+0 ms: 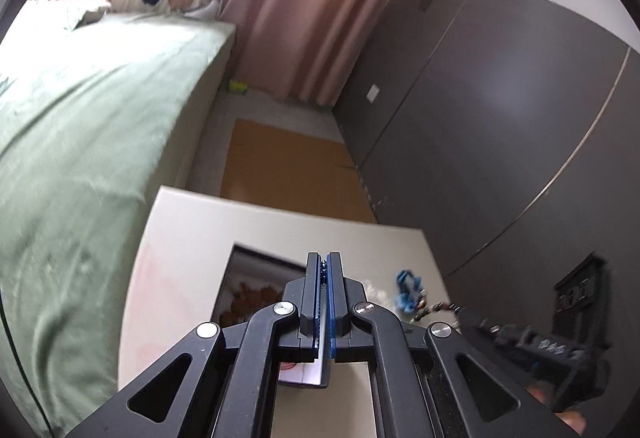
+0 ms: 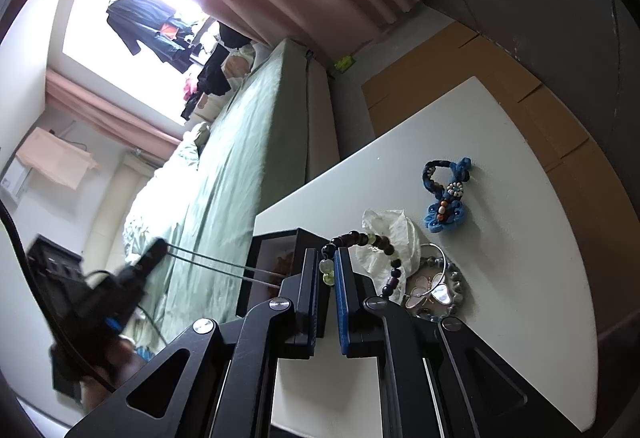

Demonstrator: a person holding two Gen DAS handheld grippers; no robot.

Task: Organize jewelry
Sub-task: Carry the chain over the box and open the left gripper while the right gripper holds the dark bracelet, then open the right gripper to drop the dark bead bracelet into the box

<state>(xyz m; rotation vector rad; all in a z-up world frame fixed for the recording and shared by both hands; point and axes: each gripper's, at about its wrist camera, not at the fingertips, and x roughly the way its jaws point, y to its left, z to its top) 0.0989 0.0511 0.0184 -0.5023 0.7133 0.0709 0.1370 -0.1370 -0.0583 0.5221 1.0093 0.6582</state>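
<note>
My right gripper [image 2: 327,272] is shut on a beaded bracelet [image 2: 372,240] of dark and pale green beads, held above the white table [image 2: 520,238]; the loop arcs to the right. My left gripper [image 1: 324,270] is shut, with something small and dark pinched between its blue pads; I cannot tell what it is. It hovers over a black jewelry box [image 1: 256,278], which also shows in the right wrist view [image 2: 276,250]. A blue knotted fabric ornament [image 2: 444,193] lies on the table; it also shows in the left wrist view [image 1: 408,290].
A butterfly piece with a silver hoop [image 2: 434,288] and a crumpled clear bag [image 2: 390,234] lie near the right gripper. A green bed [image 1: 80,117] borders the table's left. Cardboard [image 1: 288,165] covers the floor beyond; a grey wardrobe [image 1: 500,117] stands right.
</note>
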